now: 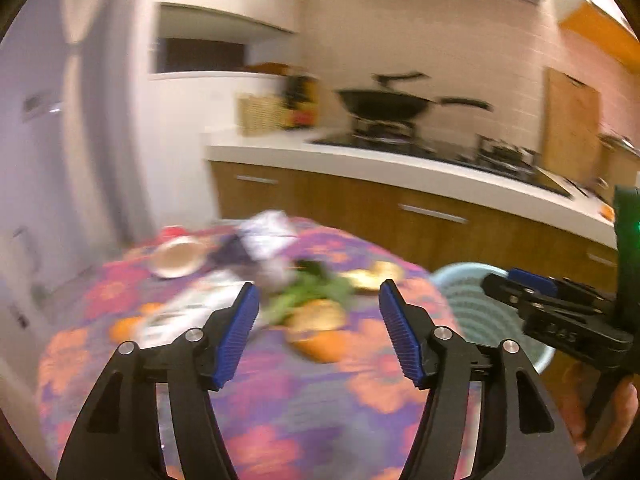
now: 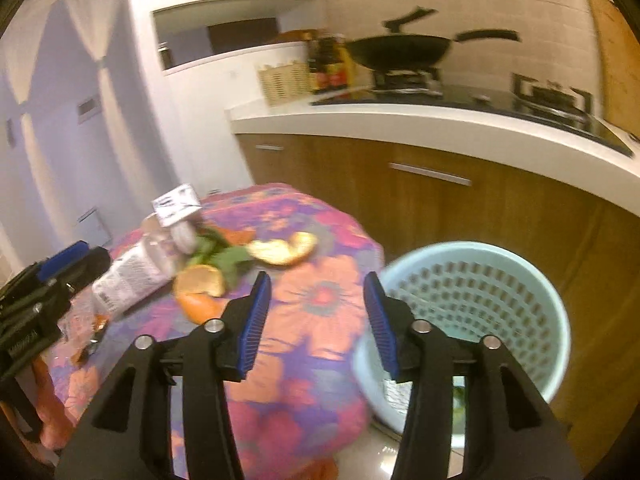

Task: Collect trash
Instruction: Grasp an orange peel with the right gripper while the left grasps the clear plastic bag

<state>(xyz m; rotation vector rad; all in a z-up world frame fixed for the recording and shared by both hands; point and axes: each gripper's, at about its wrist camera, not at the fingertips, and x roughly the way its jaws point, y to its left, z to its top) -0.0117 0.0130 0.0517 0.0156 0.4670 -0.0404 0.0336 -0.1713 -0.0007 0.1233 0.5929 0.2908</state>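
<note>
While my left claw (image 1: 319, 300) and right claw (image 2: 316, 292) hung parted and empty, orange peels (image 2: 200, 286) and a plastic bottle (image 2: 132, 276) lay ahead-left of the right one, the mesh basket (image 2: 472, 296) just right.

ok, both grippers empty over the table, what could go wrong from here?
1. The plastic bottle lies on its side and may roll off the table if nudged.
2. The orange peels and greens overlap, so a pinch may drag neighbours.
3. The bin stands below the table edge; a release from here could miss.
</note>
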